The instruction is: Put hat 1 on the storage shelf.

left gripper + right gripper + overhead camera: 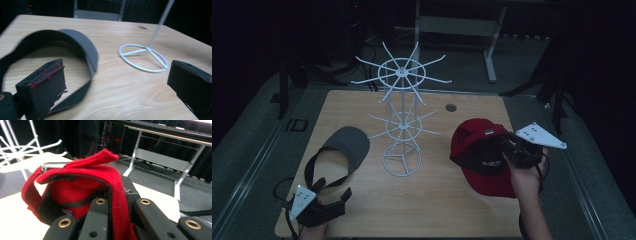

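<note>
Right gripper view shows the right tongs (117, 220) pressed together on the rim fabric of a red cloth baseball cap (82, 185), which hangs lifted above the pale wooden bench (437, 200) at its right side. Left tongs (112, 82) stand spread wide and hold nothing, low over the bench's near left corner. Just ahead of them lies a grey sun visor with a black strap (343, 150). Between visor and cap stands a white wire two-tier display rack (402, 115).
</note>
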`<control>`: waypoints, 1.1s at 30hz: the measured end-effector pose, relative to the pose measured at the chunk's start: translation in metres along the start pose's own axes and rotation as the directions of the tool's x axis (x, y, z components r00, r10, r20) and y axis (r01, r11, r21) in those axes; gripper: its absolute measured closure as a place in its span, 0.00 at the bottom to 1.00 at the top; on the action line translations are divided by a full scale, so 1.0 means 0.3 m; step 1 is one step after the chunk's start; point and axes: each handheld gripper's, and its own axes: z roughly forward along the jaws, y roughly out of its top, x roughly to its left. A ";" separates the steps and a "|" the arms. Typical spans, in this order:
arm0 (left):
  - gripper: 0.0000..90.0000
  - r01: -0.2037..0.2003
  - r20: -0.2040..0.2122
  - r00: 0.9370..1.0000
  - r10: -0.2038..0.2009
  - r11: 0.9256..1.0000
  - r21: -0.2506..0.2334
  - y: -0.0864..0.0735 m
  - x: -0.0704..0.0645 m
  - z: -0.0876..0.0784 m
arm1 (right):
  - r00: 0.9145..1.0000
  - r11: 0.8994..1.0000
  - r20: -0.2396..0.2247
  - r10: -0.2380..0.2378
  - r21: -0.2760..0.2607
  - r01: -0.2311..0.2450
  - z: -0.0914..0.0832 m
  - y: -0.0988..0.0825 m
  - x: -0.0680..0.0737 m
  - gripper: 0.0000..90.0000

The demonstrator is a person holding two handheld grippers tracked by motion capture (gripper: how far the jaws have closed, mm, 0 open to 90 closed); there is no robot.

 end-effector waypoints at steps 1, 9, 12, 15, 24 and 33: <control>0.02 -0.002 0.015 1.000 0.002 1.000 -0.004 0.005 -0.009 -0.002 | 1.000 1.000 -0.001 -0.002 -0.004 0.002 -0.003 0.002 0.002 0.96; 0.02 -0.054 0.112 0.992 0.052 0.998 0.013 0.051 -0.076 -0.011 | 1.000 1.000 -0.016 -0.007 -0.018 0.006 -0.027 0.027 0.023 0.95; 0.02 -0.082 0.169 0.982 0.082 0.997 -0.008 0.095 -0.133 -0.018 | 1.000 0.999 -0.020 -0.017 -0.036 0.016 -0.047 0.044 0.026 0.96; 0.02 -0.098 0.195 0.976 0.100 0.995 -0.016 0.134 -0.171 -0.023 | 1.000 0.999 -0.019 -0.021 -0.039 0.020 -0.059 0.055 0.028 0.96; 0.02 -0.140 0.271 0.952 0.142 0.990 -0.025 0.235 -0.256 -0.022 | 0.999 0.998 -0.034 -0.023 -0.057 0.021 -0.089 0.078 0.034 0.96; 0.03 -0.189 0.318 0.927 0.197 0.980 -0.056 0.306 -0.335 -0.004 | 0.998 0.996 -0.052 -0.025 -0.084 0.021 -0.113 0.096 0.054 0.95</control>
